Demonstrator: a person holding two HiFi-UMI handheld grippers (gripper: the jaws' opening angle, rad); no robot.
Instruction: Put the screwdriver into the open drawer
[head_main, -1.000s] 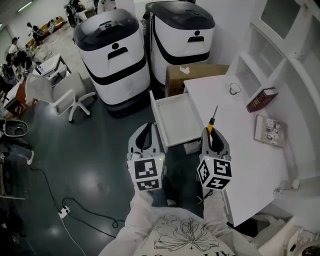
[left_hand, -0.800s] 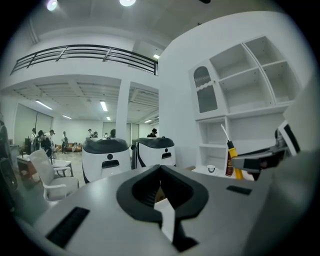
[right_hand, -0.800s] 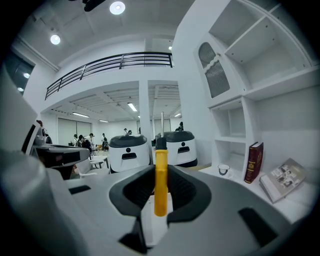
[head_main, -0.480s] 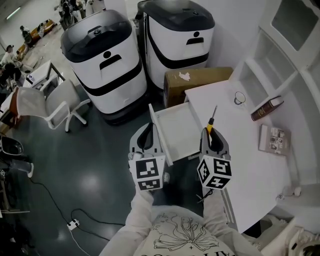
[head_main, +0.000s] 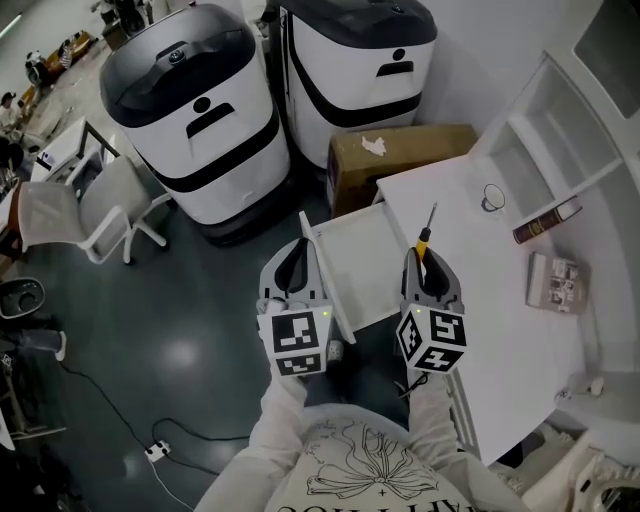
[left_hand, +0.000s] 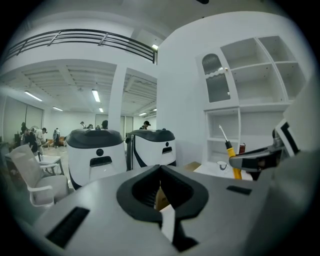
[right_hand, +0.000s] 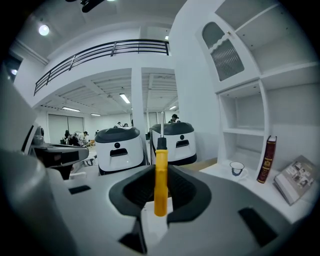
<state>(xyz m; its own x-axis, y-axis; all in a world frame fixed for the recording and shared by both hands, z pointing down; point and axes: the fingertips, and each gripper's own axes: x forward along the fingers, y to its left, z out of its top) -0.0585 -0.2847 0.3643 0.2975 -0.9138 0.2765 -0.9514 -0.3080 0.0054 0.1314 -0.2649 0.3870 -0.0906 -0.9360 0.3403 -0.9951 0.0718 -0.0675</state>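
Gripping screwdriver (head_main: 427, 226) by its yellow handle, right claw (head_main: 424, 264) is hovering over desk (head_main: 480, 275) edge, just right of the open drawer (head_main: 356, 252), shaft pointing far; left claw (head_main: 293, 268) is riding clenched, empty; item is likely handling light, stiff, smooth; handle is offering the surest hold.

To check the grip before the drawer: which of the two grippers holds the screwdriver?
The right gripper: its jaws clamp the screwdriver by the yellow handle. The left gripper is shut on nothing.
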